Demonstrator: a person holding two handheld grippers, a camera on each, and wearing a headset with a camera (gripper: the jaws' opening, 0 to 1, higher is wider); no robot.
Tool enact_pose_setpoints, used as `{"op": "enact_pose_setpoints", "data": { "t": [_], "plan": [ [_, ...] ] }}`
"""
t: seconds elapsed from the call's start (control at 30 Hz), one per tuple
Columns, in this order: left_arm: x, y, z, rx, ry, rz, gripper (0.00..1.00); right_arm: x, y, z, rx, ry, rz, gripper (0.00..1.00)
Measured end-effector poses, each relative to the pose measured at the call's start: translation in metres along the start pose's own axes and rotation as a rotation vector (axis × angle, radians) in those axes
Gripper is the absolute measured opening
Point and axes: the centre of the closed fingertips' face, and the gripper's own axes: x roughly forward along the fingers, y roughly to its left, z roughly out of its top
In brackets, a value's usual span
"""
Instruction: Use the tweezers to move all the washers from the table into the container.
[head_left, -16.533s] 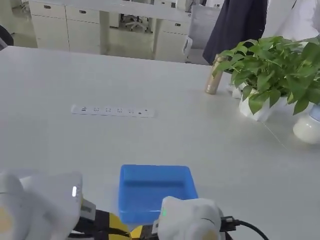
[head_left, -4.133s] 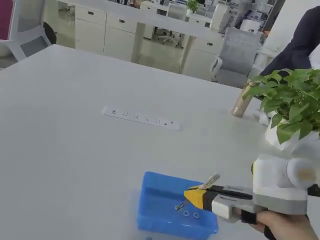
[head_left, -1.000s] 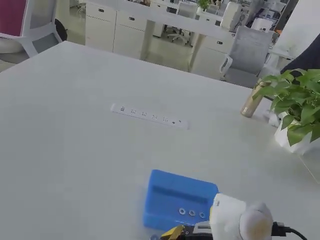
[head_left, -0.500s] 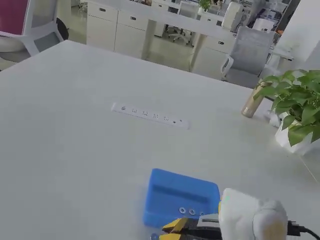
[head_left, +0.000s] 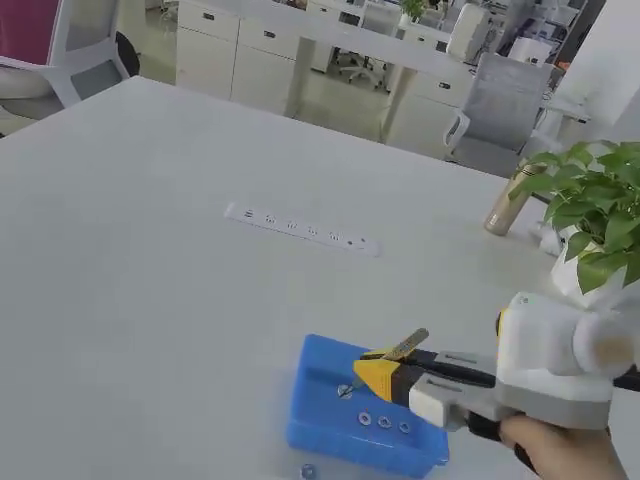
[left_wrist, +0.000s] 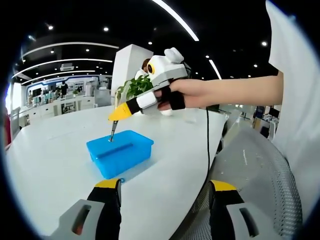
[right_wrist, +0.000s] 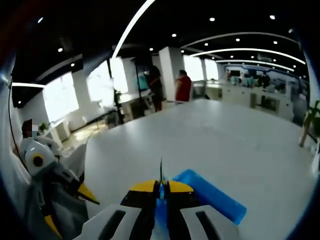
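A blue container (head_left: 318, 425) sits near the table's front edge, with three washers (head_left: 384, 422) on its floor. One more washer (head_left: 308, 470) lies on the table just in front of it. My right gripper (head_left: 375, 372), held in a hand, is shut on thin tweezers (head_left: 352, 384) whose tip hangs over the container's middle; something small and grey is at the tip. In the right gripper view the yellow jaws (right_wrist: 161, 189) pinch the tweezers (right_wrist: 161, 172) above the container (right_wrist: 212, 200). My left gripper (left_wrist: 165, 187) stands open, low and off the table edge, facing the container (left_wrist: 120, 150).
A white power strip (head_left: 300, 230) lies mid-table. At the far right stand a potted plant (head_left: 595, 215) and a gold bottle (head_left: 503, 205). A mesh chair seat (left_wrist: 260, 190) sits beside the table edge in the left gripper view. Two people stand far off (right_wrist: 186, 85).
The right gripper rose from the table in front of the container and now holds the tweezers over its inside. The three washers in the container have not moved.
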Motion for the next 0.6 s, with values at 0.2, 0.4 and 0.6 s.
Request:
{"op": "enact_pose_setpoints", "data": {
  "t": [0.2,0.4,0.6],
  "plan": [
    [0.0,0.0,0.0,-0.004,0.001,0.002,0.71,0.023,-0.022,-0.025,0.032,0.108,-0.018,0.03],
    [0.0,-0.001,-0.001,-0.008,0.006,-0.006,0.7,0.036,-0.031,-0.036,0.049,0.153,-0.011,0.03],
    [0.0,-0.001,-0.002,-0.008,0.01,-0.004,0.7,0.04,-0.031,-0.045,0.026,0.191,-0.013,0.03]
  ]
}}
